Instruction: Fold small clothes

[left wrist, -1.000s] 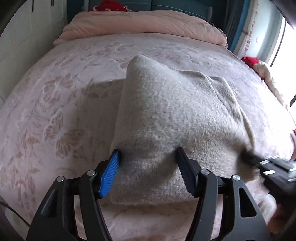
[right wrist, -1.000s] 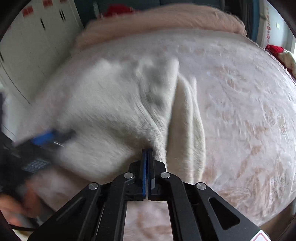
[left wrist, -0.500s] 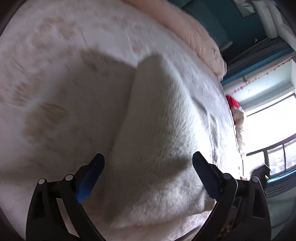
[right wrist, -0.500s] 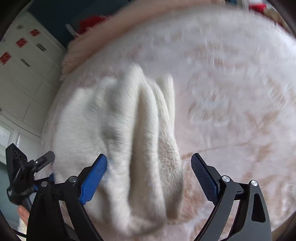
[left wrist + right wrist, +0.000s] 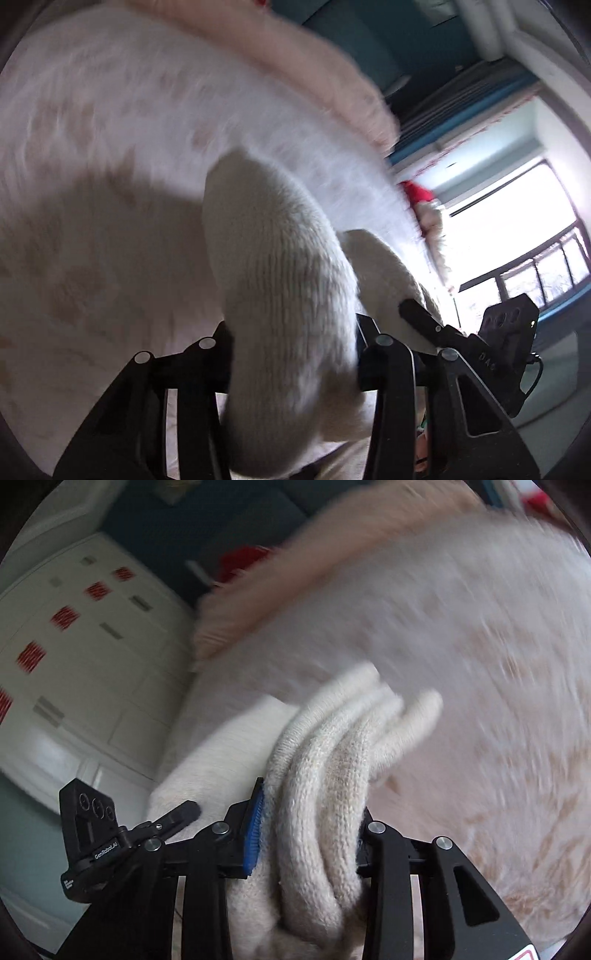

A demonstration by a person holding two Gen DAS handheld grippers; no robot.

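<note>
Bed cover [image 5: 110,155], pale pink w/ faint tan floral print, fills most of both views; blurred. Peach quilt [image 5: 295,62] bunched along far edge of bed. Red item [image 5: 417,192] at bed's edge nr window [image 5: 517,229]; bright glare, railing outside. Dark teal wall [image 5: 369,44] behind quilt. White wardrobe [image 5: 92,672] beside bed, red stickers [image 5: 66,617] on door panels. 2nd red item [image 5: 240,563] behind quilt, too blurred to ID.

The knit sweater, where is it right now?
The sweater is bunched in both tongs, left and right, above the pink bed.
</note>
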